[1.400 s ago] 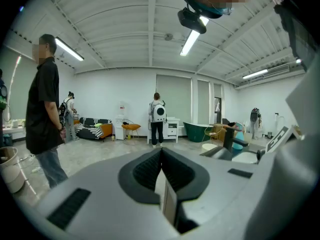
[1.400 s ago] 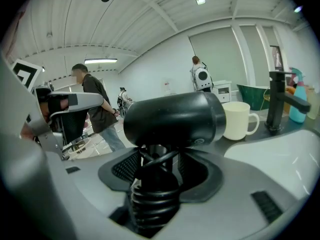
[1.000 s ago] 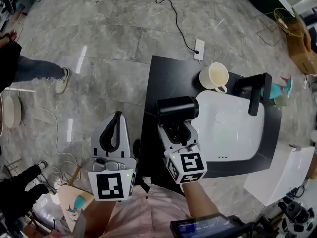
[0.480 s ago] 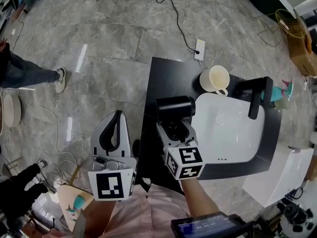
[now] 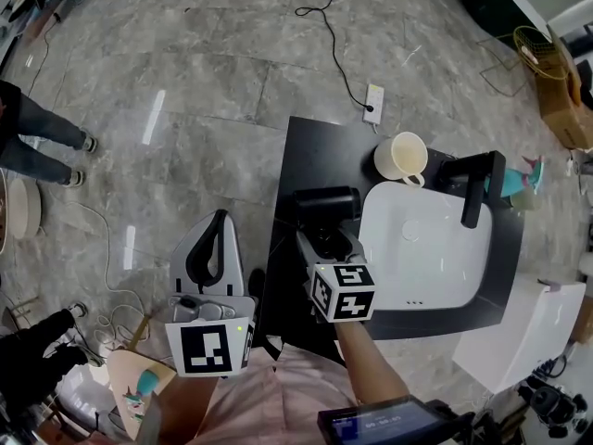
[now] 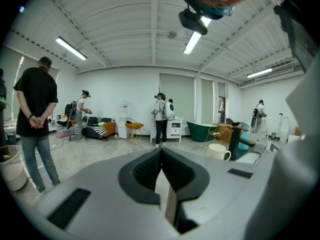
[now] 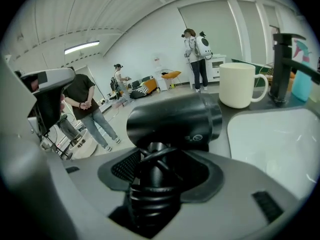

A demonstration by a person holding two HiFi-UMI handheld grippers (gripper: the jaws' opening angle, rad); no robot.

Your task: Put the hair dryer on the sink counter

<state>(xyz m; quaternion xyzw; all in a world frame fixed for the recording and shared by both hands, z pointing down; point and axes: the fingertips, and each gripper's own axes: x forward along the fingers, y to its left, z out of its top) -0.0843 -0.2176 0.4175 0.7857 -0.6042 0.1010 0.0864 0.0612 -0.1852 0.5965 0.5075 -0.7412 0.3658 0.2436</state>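
A black hair dryer (image 5: 326, 204) hangs over the left part of the black sink counter (image 5: 306, 151), its barrel lying crosswise. My right gripper (image 5: 326, 239) is shut on its handle, where the cord is wound round; in the right gripper view the hair dryer (image 7: 172, 121) fills the middle above the right gripper (image 7: 157, 169). Whether the dryer touches the counter is hidden. My left gripper (image 5: 220, 219) hangs left of the counter over the floor, shut and empty, and in the left gripper view the left gripper (image 6: 161, 156) has its jaws meeting.
A white basin (image 5: 435, 267) is set in the counter, with a black faucet (image 5: 477, 188) and a cream mug (image 5: 400, 156) behind it. A teal bottle (image 5: 521, 176) stands at the far right. A power strip (image 5: 373, 103) and cables lie on the floor; a person's legs (image 5: 42, 137) are at the left.
My right gripper has drawn slightly nearer with the hair dryer still in it. The left gripper has stayed put. The person at the left has walked on.
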